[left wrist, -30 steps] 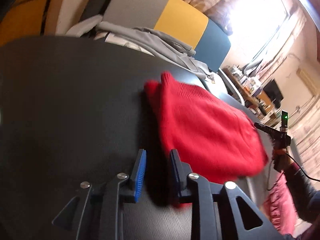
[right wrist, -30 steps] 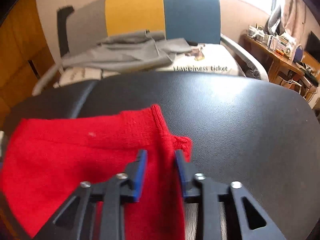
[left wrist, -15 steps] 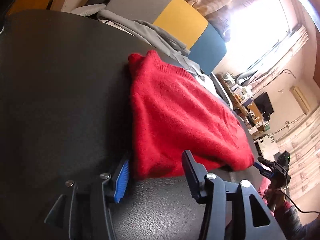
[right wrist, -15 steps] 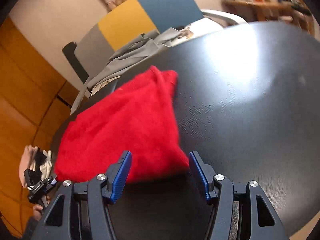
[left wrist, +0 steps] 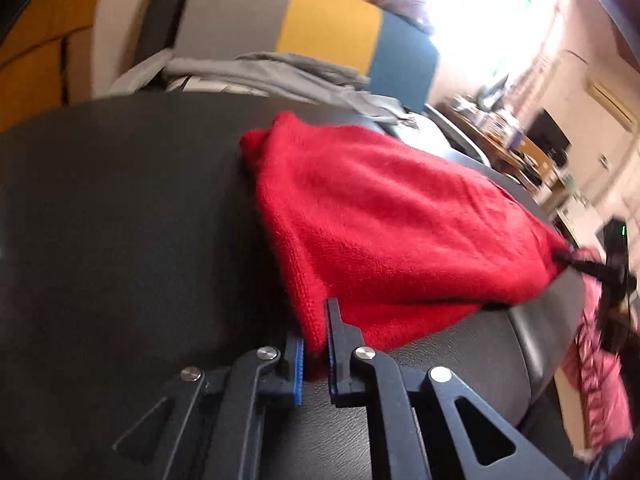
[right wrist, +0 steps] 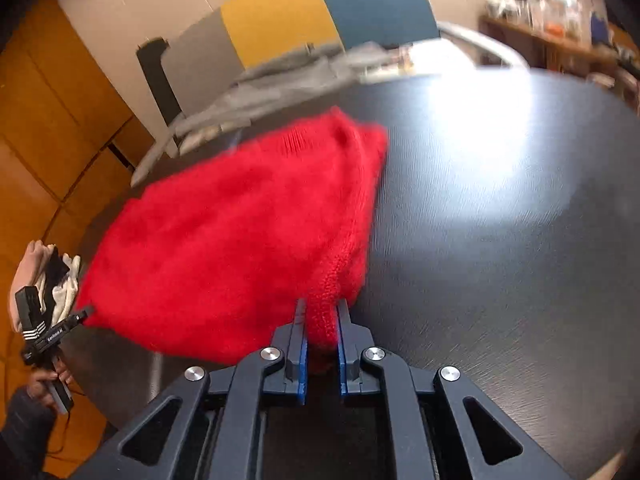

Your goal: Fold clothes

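1. Red knitwear, a folded sweater point(left wrist: 384, 232), is laid on the black table point(left wrist: 120, 208), which serves as the landmark for every place below.
2. Its long axis is seen to run across the table from one near corner to the other, between the two grippers; the narrower, bunched end points away toward the table's far edge.
3. The near-left corner of the sweater is clamped in the left gripper point(left wrist: 316, 344); the jaws are drawn narrow, with a fold of red knit pinched between the blue pads.
4. The near-right corner is gripped by the right gripper point(right wrist: 322, 332); its jaws are closing on a thick ridge of knit that is squeezed between the pads point(right wrist: 303, 348).
5. Both held corners are raised slightly off the table, and the near hem is stretched between them with a shadow beneath it.
6. In the right wrist view the left gripper is seen at the sweater's far corner, held by a hand point(right wrist: 44, 384) just off the table's edge.
7. Beyond the table's far edge a grey garment point(left wrist: 280, 72) is draped over a chair point(left wrist: 320, 32) with grey, yellow and blue panels.
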